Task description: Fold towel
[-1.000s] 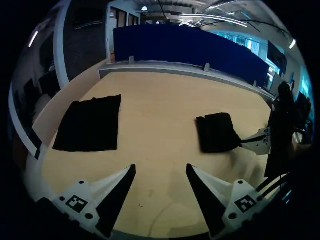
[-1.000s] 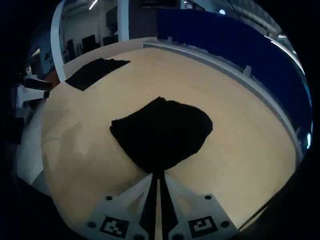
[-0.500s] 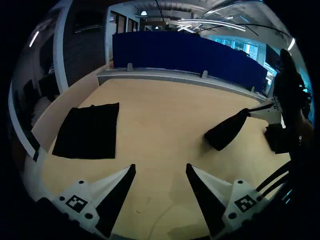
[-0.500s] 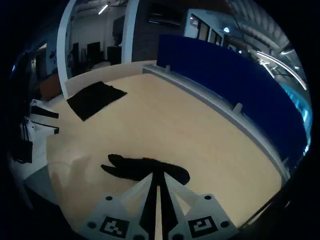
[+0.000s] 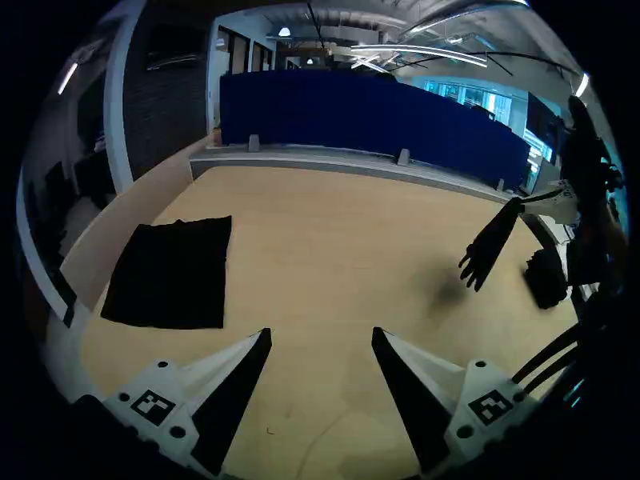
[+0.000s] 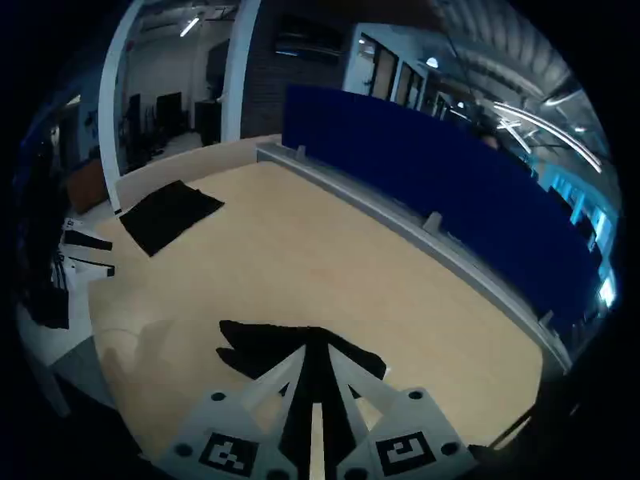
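Observation:
A black towel (image 5: 486, 250) hangs in the air over the right side of the wooden table (image 5: 336, 240), held at its top corner by my right gripper (image 5: 522, 203). In the right gripper view, that gripper (image 6: 316, 350) is shut on the towel (image 6: 256, 348), which droops below its fingers. A second black towel (image 5: 168, 272) lies flat at the table's left side and shows far off as the flat towel (image 6: 164, 214). My left gripper (image 5: 320, 344) stands open low over the table's near edge, with nothing between its fingers.
A dark bundle (image 5: 548, 276) sits at the table's right edge, below the person's hand and arm (image 5: 588, 168). A blue partition (image 5: 360, 112) runs along the far side behind a grey ledge (image 6: 400, 224). Bare wood lies between the two towels.
My right gripper has lifted the black towel off the table and carried it up and to the right, so it hangs free. The left gripper has barely moved.

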The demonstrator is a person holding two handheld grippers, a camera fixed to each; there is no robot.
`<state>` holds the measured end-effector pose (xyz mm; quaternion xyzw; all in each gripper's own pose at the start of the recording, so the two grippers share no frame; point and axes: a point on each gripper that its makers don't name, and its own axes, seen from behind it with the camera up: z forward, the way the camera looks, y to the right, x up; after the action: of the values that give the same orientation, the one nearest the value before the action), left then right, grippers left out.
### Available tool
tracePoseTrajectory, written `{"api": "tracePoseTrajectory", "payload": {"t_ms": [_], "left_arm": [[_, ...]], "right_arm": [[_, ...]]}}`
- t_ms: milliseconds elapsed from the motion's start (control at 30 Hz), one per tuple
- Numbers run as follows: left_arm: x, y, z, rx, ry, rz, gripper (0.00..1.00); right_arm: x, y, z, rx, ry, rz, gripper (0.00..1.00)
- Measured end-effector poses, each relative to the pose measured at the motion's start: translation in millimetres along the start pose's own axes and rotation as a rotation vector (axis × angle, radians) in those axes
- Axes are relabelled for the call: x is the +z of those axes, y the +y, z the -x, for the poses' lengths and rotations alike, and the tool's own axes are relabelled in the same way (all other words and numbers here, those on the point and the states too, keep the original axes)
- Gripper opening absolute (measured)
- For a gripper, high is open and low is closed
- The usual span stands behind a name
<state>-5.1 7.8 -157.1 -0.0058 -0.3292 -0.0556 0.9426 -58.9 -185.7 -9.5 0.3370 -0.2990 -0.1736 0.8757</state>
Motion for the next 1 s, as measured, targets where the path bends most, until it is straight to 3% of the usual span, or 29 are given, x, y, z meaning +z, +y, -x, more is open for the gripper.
{"api": "tracePoseTrajectory", "payload": {"t_ms": [300,600,800,1000], "left_arm": [[5.3,14.6,-3,0.018,-0.010,0.019,0.93],[14.9,38.2,-11,0.027,-0.019,0.045,0.93],[21.2,51.3,-16,0.038,-0.022,0.053,0.93],[25.1,61.6,-18,0.047,-0.031,0.058,0.93]], "right_arm": [[-46.6,86,15,0.073,0.017,0.091,0.04],[-97.0,174,36,0.083,0.001,0.197,0.04],[-123.1,220,51,0.098,-0.012,0.245,0.04],[-137.4,256,68,0.107,-0.029,0.276,0.04]]}}
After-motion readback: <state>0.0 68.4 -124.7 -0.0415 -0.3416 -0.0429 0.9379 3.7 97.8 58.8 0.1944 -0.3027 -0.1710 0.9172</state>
